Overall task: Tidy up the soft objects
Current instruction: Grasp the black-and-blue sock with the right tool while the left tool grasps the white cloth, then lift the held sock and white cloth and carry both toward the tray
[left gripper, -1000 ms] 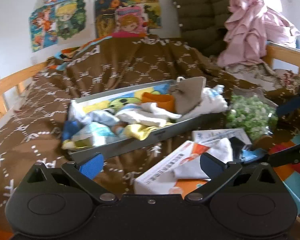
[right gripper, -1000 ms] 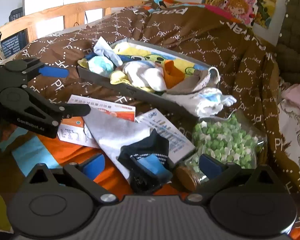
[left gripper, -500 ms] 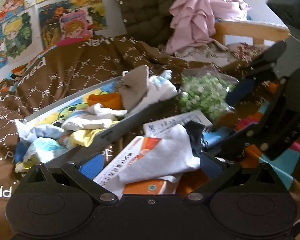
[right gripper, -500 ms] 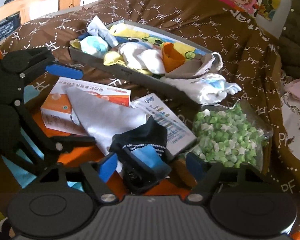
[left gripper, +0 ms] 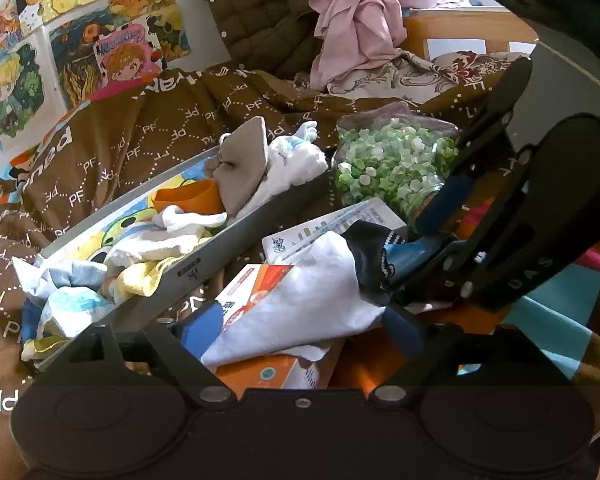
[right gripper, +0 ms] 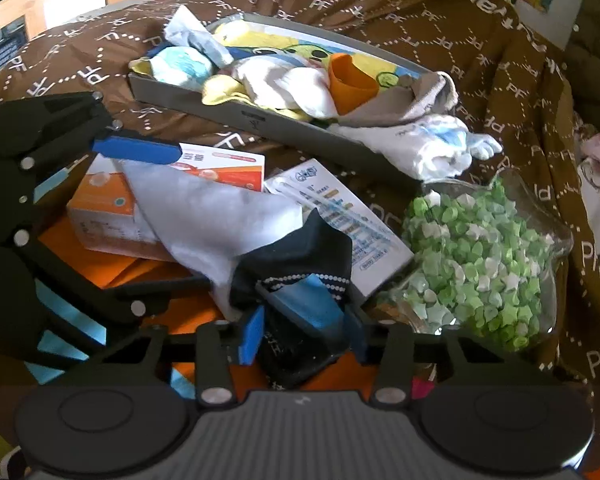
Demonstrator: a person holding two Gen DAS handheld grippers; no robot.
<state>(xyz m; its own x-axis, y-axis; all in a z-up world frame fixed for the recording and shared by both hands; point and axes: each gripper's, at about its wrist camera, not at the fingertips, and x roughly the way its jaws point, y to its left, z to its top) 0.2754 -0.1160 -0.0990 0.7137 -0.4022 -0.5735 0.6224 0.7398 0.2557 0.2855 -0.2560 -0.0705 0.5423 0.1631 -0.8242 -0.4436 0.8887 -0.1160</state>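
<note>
A white cloth (left gripper: 300,308) (right gripper: 208,216) lies over an orange and white box (right gripper: 104,216) on the bed. My left gripper (left gripper: 300,328) is open, its blue pads either side of the cloth's near end. A black and blue sock (right gripper: 300,268) (left gripper: 374,252) lies at the cloth's right end. My right gripper (right gripper: 302,334) has closed its pads onto this sock. A grey tray (left gripper: 220,248) (right gripper: 260,120) behind holds several socks and small cloths, with an orange one (right gripper: 350,80) and a grey one (left gripper: 244,164).
A clear jar of green paper stars (right gripper: 480,256) (left gripper: 392,160) lies right of the sock. A white medicine box (right gripper: 340,220) sits under the sock. A brown patterned blanket (left gripper: 160,128) covers the bed. A pink garment (left gripper: 364,12) and wooden rail (left gripper: 468,28) are behind.
My left gripper moved right and in over the white cloth. My right gripper moved down onto the black and blue sock and its pads closed on it.
</note>
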